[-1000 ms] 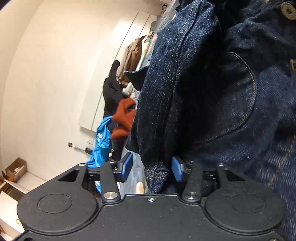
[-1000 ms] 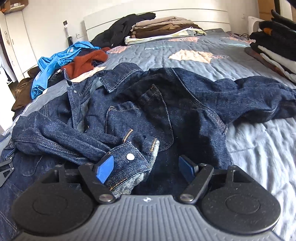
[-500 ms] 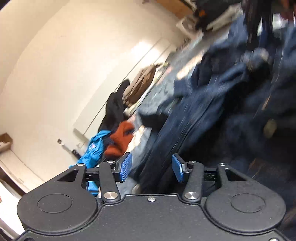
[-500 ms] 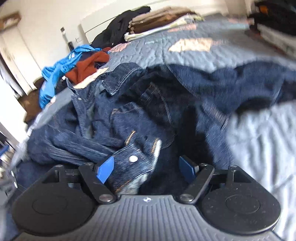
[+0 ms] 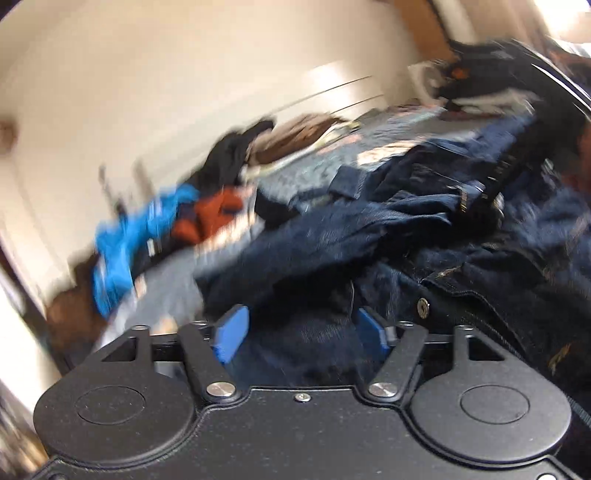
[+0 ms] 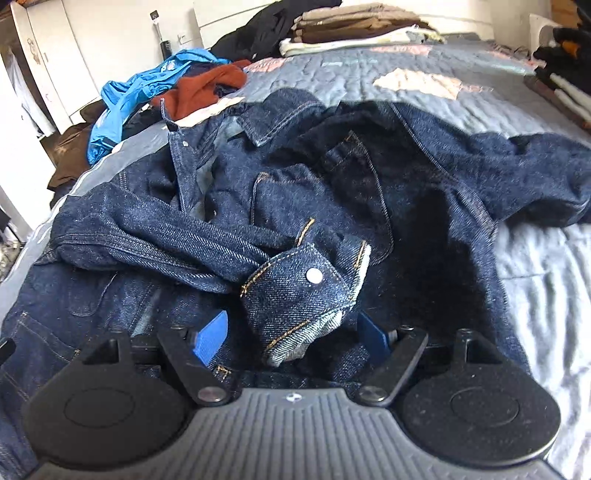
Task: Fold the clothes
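A dark blue denim jacket (image 6: 332,192) lies crumpled on the grey quilted bed (image 6: 535,280). One sleeve runs across the front, and its cuff (image 6: 306,291) with a silver snap lies between the fingers of my right gripper (image 6: 291,332), which is open just above the denim. In the blurred left wrist view the same jacket (image 5: 369,236) fills the middle and right. My left gripper (image 5: 301,328) is open, low over the jacket's dark fabric, holding nothing.
A bright blue garment (image 6: 144,92) and a rust-red one (image 6: 203,88) lie at the bed's far left. Folded clothes (image 6: 354,26) are stacked by the white headboard, with a black garment (image 6: 266,29) beside them. Another dark stack (image 6: 565,74) sits at the right edge.
My left gripper has let go of the denim, opened wider and swung round to level over the jacket. My right gripper has edged forward, staying open around the cuff.
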The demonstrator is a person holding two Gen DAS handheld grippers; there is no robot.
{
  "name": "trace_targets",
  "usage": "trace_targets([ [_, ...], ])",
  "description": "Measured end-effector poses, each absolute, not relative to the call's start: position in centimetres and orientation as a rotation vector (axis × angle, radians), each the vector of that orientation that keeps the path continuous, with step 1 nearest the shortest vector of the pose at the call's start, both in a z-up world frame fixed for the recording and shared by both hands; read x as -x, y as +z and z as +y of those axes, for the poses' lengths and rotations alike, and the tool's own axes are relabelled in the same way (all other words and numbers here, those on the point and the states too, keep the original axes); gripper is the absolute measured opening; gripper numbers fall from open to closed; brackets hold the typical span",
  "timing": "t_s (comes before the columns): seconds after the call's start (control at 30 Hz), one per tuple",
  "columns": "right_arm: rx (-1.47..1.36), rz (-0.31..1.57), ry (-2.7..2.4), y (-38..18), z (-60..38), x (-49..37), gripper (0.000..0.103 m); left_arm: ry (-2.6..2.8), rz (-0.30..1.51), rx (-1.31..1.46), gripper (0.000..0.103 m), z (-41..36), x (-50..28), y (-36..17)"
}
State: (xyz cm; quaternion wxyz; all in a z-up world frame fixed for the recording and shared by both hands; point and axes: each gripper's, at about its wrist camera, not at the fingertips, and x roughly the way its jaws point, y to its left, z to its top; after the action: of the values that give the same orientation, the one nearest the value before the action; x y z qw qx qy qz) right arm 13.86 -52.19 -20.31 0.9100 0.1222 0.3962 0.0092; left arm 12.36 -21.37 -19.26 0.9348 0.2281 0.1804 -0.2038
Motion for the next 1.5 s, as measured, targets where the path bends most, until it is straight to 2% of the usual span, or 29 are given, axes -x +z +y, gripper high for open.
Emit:
trace_targets([
  [0.17,-0.203,0.762,-0.038,-19.7,-51.4,-12.2,0.077,-0.341,0.501,-0.285,0.073,-19.1,-14.7,-20.5],
  [0.3,-0.155,0.757,-0.039,-20.0,-49.5,-10.4,0.077,-0.312,0.525,-0.238,0.074,-18.6,-15.1,-20.8],
  [0.37,-0.141,0.755,-0.026,-19.9,-48.5,-9.8,0.077,-0.303,0.529,-0.221,0.08,-18.5,-15.2,-21.0],
  [0.43,-0.169,0.749,-0.014,-19.8,-47.9,-9.6,0.077,-0.291,0.515,-0.221,0.09,-18.4,-15.1,-21.4],
  [0.87,-0.119,0.724,0.152,-20.1,-40.5,-9.1,0.077,-0.243,0.568,-0.155,0.092,-16.7,-15.5,-22.3],
  [1.2,-0.206,0.705,0.016,-21.9,-40.6,-9.3,0.08,-0.245,0.583,-0.173,0.102,-16.8,-15.5,-22.9],
  [1.37,-0.161,0.657,-0.027,-21.7,-39.9,-8.7,0.079,-0.246,0.591,-0.168,0.103,-16.5,-15.6,-23.2],
  [1.5,-0.168,0.644,-0.148,-21.7,-40.8,-8.5,0.087,-0.248,0.585,-0.16,0.103,-16.3,-15.5,-23.4],
])
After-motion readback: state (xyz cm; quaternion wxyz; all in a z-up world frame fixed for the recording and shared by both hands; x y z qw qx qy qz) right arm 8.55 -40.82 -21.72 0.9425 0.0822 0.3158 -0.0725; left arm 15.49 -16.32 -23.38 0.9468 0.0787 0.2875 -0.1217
